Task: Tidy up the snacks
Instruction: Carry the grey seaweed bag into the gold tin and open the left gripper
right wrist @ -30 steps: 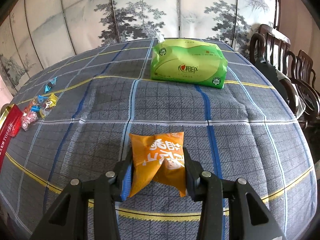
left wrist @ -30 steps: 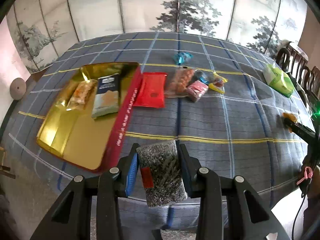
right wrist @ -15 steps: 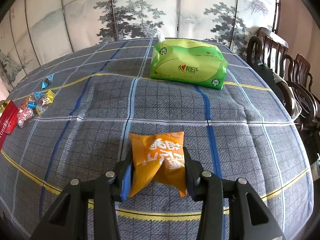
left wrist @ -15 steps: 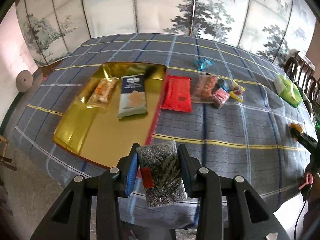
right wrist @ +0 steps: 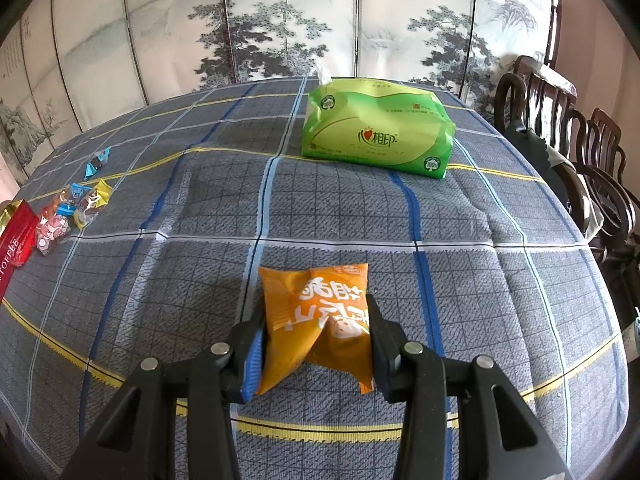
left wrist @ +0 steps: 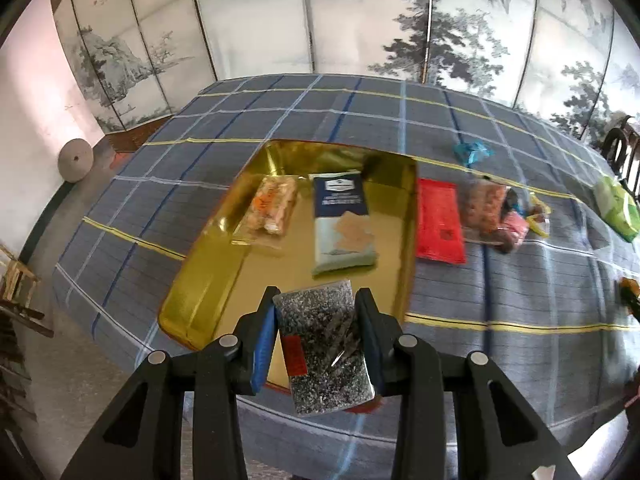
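Both wrist views look down over table (left wrist: 520, 280), sharing candies (right wrist: 76, 208)

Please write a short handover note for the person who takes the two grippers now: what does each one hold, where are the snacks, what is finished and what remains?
Left gripper: shut on the speckled grey packet, held over the near end of the gold tray.
Right gripper: shut on the orange snack bag, above the checked tablecloth.
Done: two packets lie in the tray, a clear pack of orange snacks and a blue and white packet.
Left: set down both held items; the red packet, the clear bag of brown snacks and the small wrapped sweets lie on the cloth beside the tray. The green tissue pack is no snack.
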The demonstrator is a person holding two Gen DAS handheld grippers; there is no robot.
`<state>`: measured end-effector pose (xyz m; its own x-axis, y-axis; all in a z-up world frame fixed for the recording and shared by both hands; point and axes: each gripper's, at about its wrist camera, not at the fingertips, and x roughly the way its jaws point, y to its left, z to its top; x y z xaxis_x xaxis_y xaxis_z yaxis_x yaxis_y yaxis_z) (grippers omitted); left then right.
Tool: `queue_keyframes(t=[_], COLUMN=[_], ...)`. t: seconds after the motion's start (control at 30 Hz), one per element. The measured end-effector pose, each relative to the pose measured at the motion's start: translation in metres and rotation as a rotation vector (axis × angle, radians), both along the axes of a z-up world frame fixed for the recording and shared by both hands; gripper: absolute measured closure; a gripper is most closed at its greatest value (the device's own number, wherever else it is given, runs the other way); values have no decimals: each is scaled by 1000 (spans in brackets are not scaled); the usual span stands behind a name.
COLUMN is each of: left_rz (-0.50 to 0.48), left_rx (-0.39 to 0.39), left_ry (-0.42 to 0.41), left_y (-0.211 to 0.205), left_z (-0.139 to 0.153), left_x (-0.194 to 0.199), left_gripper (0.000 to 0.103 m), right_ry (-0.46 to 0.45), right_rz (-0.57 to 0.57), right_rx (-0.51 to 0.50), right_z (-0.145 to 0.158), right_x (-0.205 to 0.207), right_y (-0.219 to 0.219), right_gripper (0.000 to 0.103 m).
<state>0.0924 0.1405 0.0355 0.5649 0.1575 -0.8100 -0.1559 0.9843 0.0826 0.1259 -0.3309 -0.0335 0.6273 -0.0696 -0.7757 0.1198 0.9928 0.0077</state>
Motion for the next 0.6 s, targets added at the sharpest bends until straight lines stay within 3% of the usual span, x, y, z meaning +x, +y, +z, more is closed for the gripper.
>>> queue_keyframes(t=[0.6], left_rz=[49], left_rx=[81], left_ry=[44], left_y=[46], left_z=[-31], left_x=[46], left_gripper=[71], right_ry=[3], right_rz=[2], right_rx=[-8], right_z=[1], right_x=[-1], right_y=[0], right_gripper=[59])
